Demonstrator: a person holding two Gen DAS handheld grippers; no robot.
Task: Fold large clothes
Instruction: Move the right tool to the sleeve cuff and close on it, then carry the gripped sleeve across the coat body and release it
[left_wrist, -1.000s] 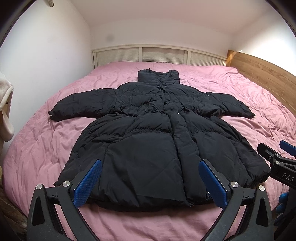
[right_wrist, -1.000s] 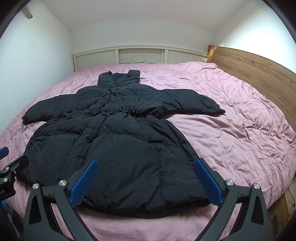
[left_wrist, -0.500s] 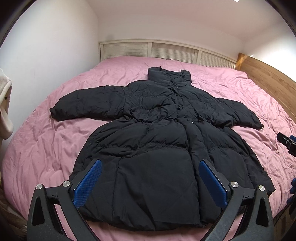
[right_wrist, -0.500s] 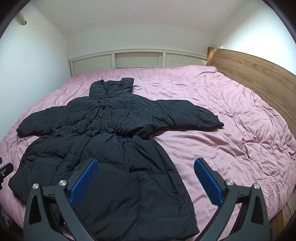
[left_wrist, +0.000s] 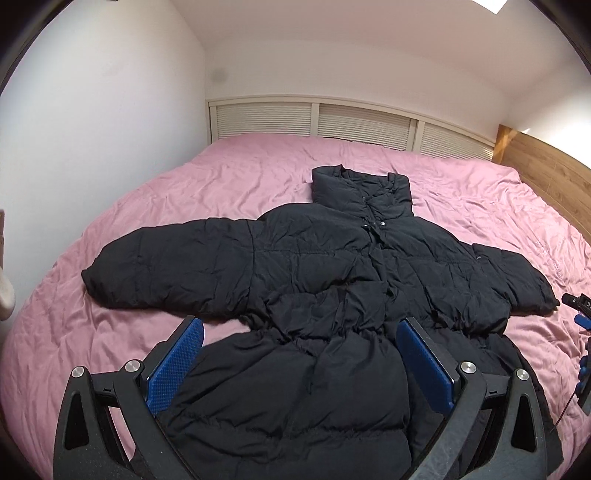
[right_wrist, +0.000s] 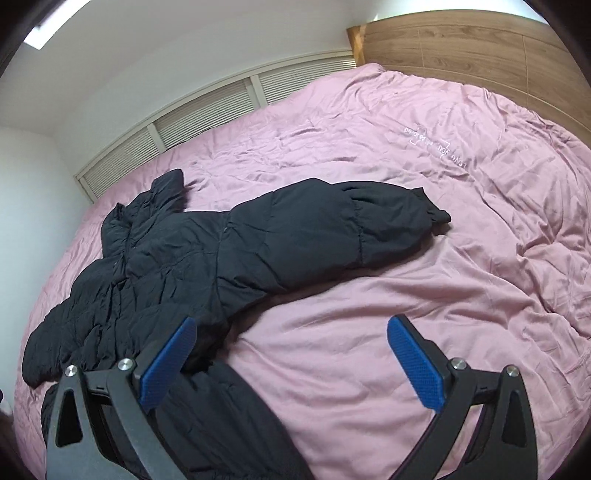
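Observation:
A long black puffer coat (left_wrist: 325, 266) lies flat, front up, on the pink bed, collar toward the far wall and both sleeves spread out. My left gripper (left_wrist: 299, 328) hangs open above the coat's waist, blue pads wide apart, nothing between them. In the right wrist view the coat (right_wrist: 207, 251) fills the left half, its right sleeve (right_wrist: 369, 218) stretching toward the middle of the bed. My right gripper (right_wrist: 291, 328) is open over the bedcover just right of the coat's waist, its left pad above the coat's edge. The coat's hem is hidden below both gripper bodies.
The pink duvet (left_wrist: 236, 177) covers a wide bed, wrinkled, with embroidered text (right_wrist: 436, 144) on the right side. A slatted white panel (left_wrist: 332, 122) runs along the far wall. A wooden headboard (right_wrist: 480, 48) bounds the right side. The right gripper's tip (left_wrist: 576, 306) shows at the left view's edge.
Both grippers moved forward from the hem to the coat's waist. The right gripper also swung right and tilted, now facing the right sleeve. Both stayed open.

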